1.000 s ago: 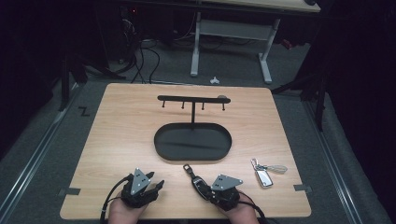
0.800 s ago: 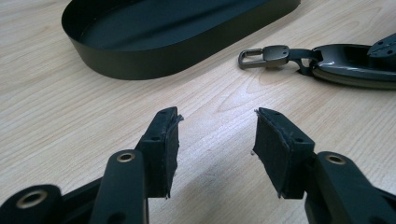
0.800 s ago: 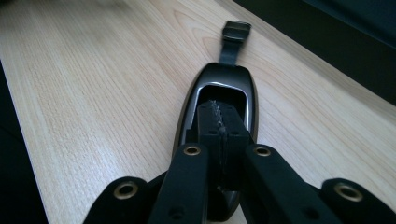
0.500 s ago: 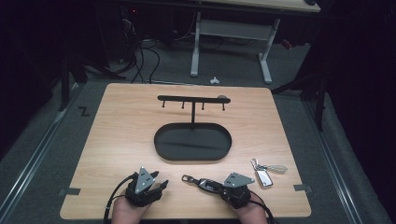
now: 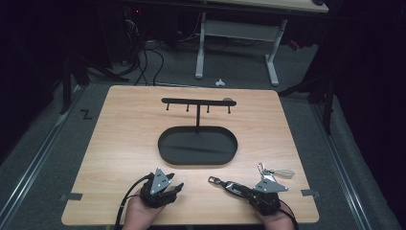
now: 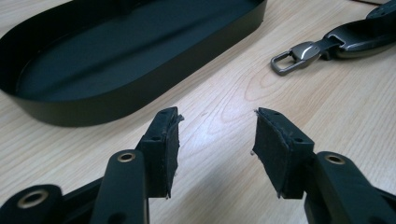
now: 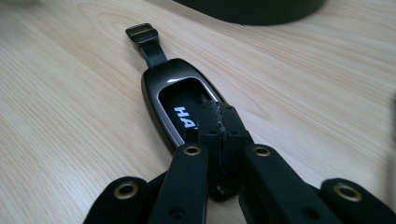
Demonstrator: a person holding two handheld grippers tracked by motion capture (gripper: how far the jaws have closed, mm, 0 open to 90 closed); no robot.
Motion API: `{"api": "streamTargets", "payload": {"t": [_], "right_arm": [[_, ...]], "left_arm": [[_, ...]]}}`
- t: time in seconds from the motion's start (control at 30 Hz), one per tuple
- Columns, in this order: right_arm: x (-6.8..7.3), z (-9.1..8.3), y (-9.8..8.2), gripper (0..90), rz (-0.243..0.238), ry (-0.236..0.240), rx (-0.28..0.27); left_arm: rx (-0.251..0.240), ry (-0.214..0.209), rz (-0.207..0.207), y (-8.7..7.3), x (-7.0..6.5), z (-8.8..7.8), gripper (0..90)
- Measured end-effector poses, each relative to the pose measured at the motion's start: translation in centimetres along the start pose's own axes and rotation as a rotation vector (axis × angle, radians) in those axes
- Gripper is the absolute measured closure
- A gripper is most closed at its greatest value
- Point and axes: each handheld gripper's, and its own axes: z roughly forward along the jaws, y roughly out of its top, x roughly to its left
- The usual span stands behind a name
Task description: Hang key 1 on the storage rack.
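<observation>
Gripping the key fob [image 7: 180, 105] in my right gripper [image 5: 249, 192], low over the table's [image 5: 124, 143] front edge, I keep it level; my left gripper [image 6: 215, 140] waits with jaws apart for the clasp [image 6: 292, 57].

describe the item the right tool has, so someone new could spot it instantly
Start at the black oval tray mid-table and come toward the near edge, right of centre. There the right tool is shut on a glossy black car key fob lying on the wood. Unlike the silvery key bunch beside it, it is long, dark, with a metal clip.
</observation>
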Motion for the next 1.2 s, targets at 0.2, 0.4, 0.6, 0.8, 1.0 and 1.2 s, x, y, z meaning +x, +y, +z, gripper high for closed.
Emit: {"api": "streamTargets", "payload": {"t": [0.2, 0.4, 0.6, 0.8, 1.0, 1.2], "right_arm": [[-1.1, -1.2, -1.0, 90.0, 0.044, -0.034, 0.001], [-1.1, -1.7, -1.1, 90.0, 0.052, -0.037, -0.005], [-1.3, -2.2, -0.3, 89.7, 0.055, -0.056, -0.041], [-2.8, -2.3, 0.1, 85.3, 0.068, -0.086, -0.043], [-4.0, -2.4, 0.9, 81.7, 0.103, -0.130, -0.041], [-4.5, -2.1, 1.4, 73.3, 0.114, -0.111, 0.010]], "left_arm": [[-0.007, -0.018, 0.011, 0.5, -0.3, 0.5, 50.2], [-0.009, -0.018, 0.007, 0.6, -0.2, 0.6, 49.8], [-0.026, 0.005, -0.007, 0.3, 0.3, -0.1, 48.7], [-0.015, 0.017, -0.041, -0.2, 0.7, -0.9, 43.4], [0.039, 0.011, -0.063, 0.6, 0.8, -1.4, 38.9], [0.044, 0.040, -0.046, -0.2, 1.5, -2.4, 37.4]]}}
